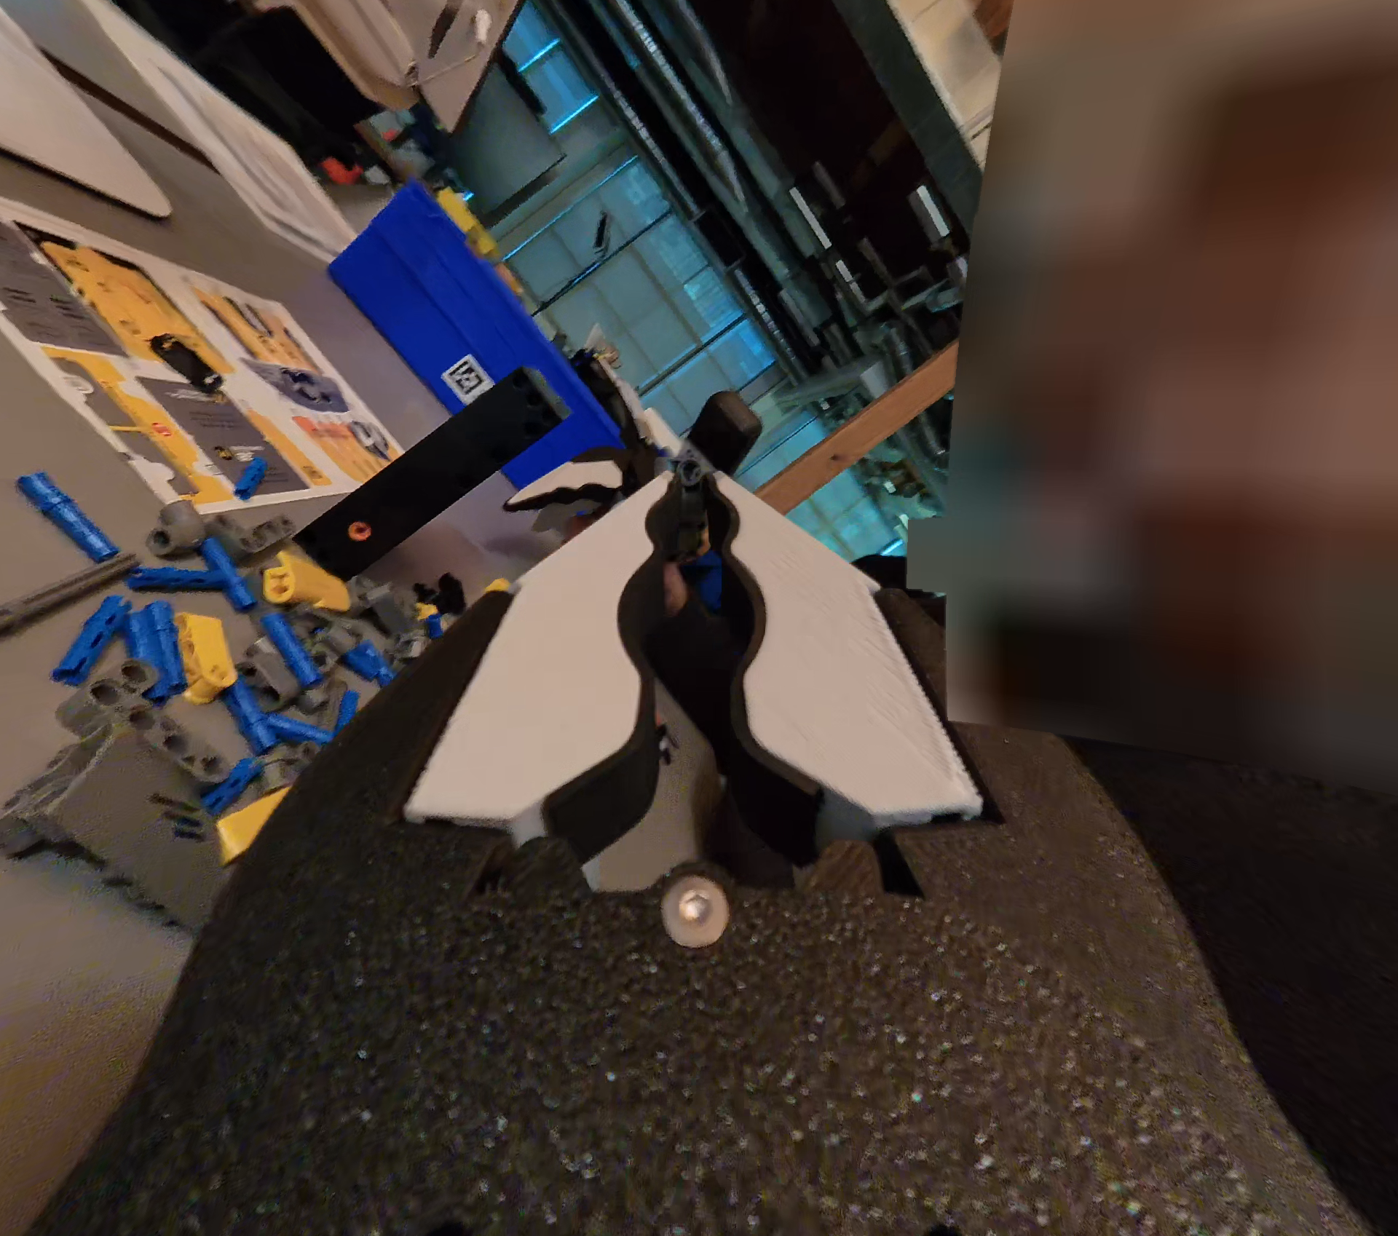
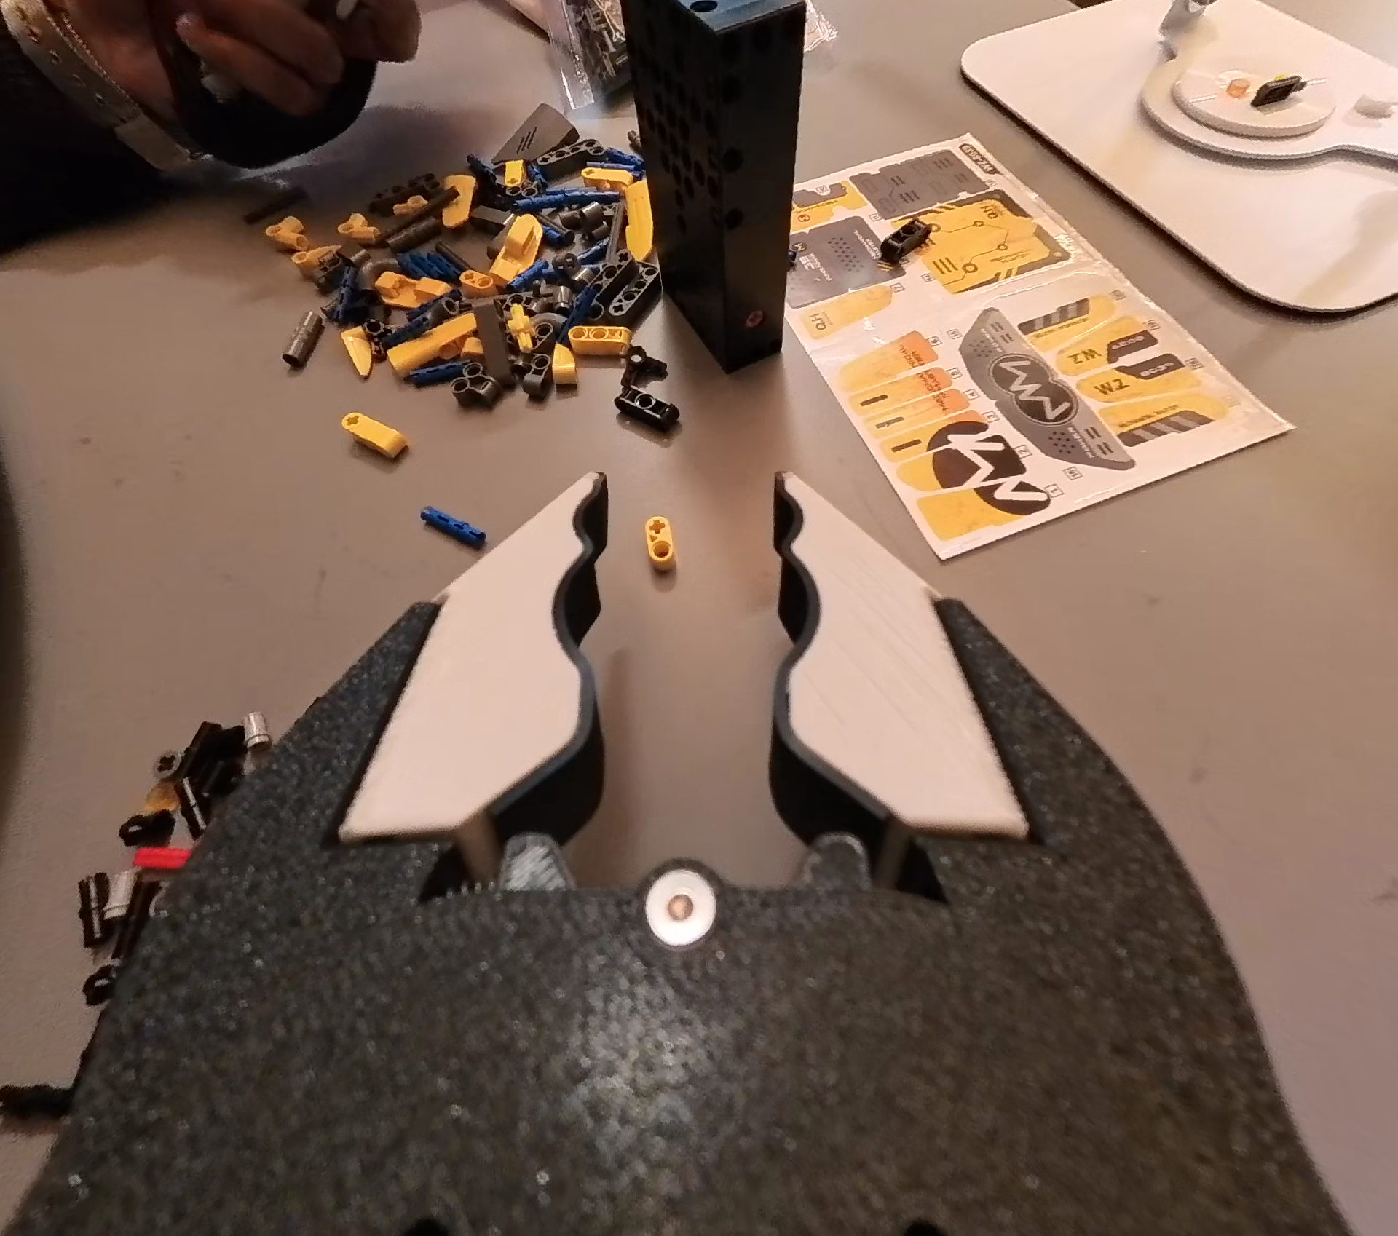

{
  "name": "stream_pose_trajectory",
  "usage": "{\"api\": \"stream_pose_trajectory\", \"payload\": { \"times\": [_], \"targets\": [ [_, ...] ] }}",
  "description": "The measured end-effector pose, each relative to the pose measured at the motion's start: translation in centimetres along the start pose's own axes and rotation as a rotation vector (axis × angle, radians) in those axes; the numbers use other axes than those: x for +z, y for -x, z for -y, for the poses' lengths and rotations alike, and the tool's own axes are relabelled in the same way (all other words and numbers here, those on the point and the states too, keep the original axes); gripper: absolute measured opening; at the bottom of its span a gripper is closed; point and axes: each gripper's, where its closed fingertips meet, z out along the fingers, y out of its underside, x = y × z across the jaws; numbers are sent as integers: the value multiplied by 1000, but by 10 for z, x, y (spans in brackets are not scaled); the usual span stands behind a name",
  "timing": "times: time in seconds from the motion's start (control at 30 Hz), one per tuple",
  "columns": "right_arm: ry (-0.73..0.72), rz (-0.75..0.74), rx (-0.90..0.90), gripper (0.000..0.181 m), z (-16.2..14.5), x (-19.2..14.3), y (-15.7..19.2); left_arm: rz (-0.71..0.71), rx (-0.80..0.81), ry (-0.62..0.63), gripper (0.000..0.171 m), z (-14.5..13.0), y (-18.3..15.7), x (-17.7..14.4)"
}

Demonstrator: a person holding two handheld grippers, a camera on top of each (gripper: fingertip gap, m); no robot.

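**Left tongs pinched on a small dark piece, right tongs spread over a yellow connector**

The left gripper (image 1: pixel 690 504) is lifted and tipped away from the grey tabletop (image 2: pixel 189 519), its white fingers drawn almost together at the tips on a small dark grey plastic piece (image 1: pixel 687 508); exactly what sort of piece it is I cannot tell. The grip is only at the very tips, so I judge the piece could twist or drop out if the squeeze eases.

The right gripper (image 2: pixel 690 489) hangs low over the table, jaws wide apart and empty. Between its fingers lies a small yellow two-hole plastic connector (image 2: pixel 660 543), nearer the left finger than the right. Closing off-centre like that could nudge it sideways instead of catching it.

Beyond stand a tall black perforated block (image 2: pixel 719 171), a heap of loose yellow, blue and grey building pieces (image 2: pixel 484 284) just beside it, and a yellow-and-grey sticker sheet (image 2: pixel 1014 368). A short blue pin (image 2: pixel 452 525) lies near the left finger and might get knocked.
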Motion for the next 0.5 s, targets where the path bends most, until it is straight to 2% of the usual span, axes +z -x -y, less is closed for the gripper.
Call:
{"api": "stream_pose_trajectory", "payload": {
  "times": [0.17, 0.5],
  "targets": [
    [0, -1, -5, 43, 0, 0, 0, 111, 50, 79, 5, -13, 15, 4],
    [3, -3, -9, 43, -1, 0, 1, 210, 125, 136, 5, -21, 27, 5]
  ]
}}
